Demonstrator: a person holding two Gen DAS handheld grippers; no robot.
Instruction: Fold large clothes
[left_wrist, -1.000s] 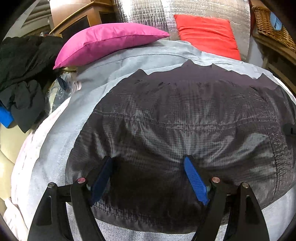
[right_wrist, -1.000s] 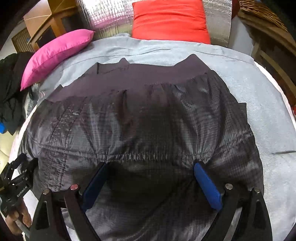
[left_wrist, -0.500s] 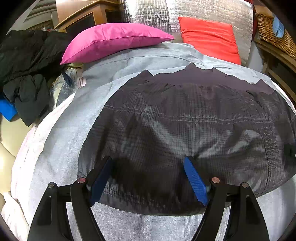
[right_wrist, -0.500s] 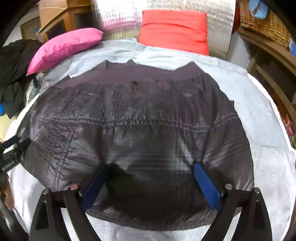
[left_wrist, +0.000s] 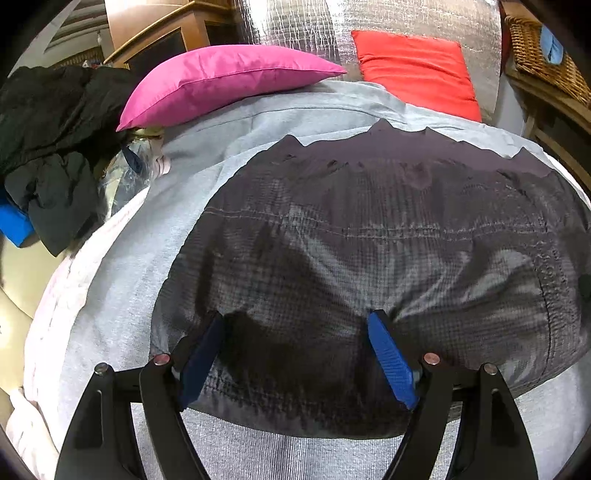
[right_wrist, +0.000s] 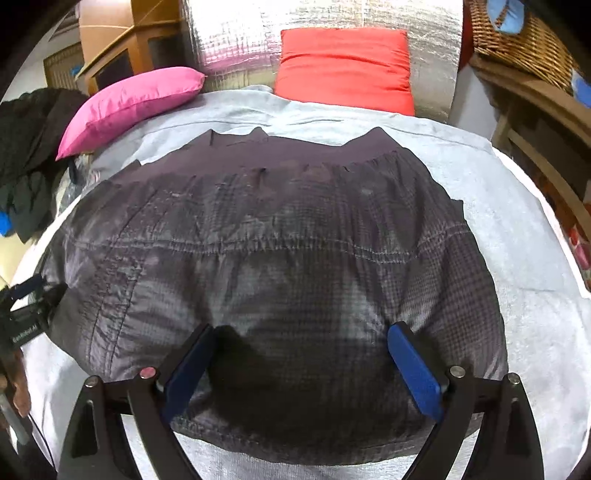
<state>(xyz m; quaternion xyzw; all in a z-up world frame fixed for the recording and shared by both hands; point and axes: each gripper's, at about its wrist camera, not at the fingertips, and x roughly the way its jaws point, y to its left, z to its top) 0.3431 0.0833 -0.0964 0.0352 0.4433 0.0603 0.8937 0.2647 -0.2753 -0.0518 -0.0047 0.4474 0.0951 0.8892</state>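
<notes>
In the left wrist view, a bed covered with a light grey sheet (left_wrist: 122, 314) fills the scene, and a silver quilted foil panel (left_wrist: 303, 26) stands at its far end. A magenta pillow (left_wrist: 218, 79) lies at the far left and a red cushion (left_wrist: 417, 70) leans against the foil on the far right. A heap of black clothes (left_wrist: 48, 140) sits at the left beside the bed, and a wicker basket (left_wrist: 546, 55) is at the far right. The dark grey checked padded garment (left_wrist: 369, 236) lies spread flat on the sheet, with its dark ribbed band on the far side. The left gripper (left_wrist: 295, 332) is over the near hem with its blue pads wide apart, and the pads rest on the fabric without pinching it. In the right wrist view, the same bed, pillow (right_wrist: 129, 107) and cushion (right_wrist: 347, 70) appear, and the garment (right_wrist: 280, 236) covers the middle of the sheet (right_wrist: 517, 258). The right gripper (right_wrist: 301, 345) also has its jaws wide open over the near hem, holding nothing. The left gripper (right_wrist: 29, 306) shows at the left edge, beside the garment's left side.
</notes>
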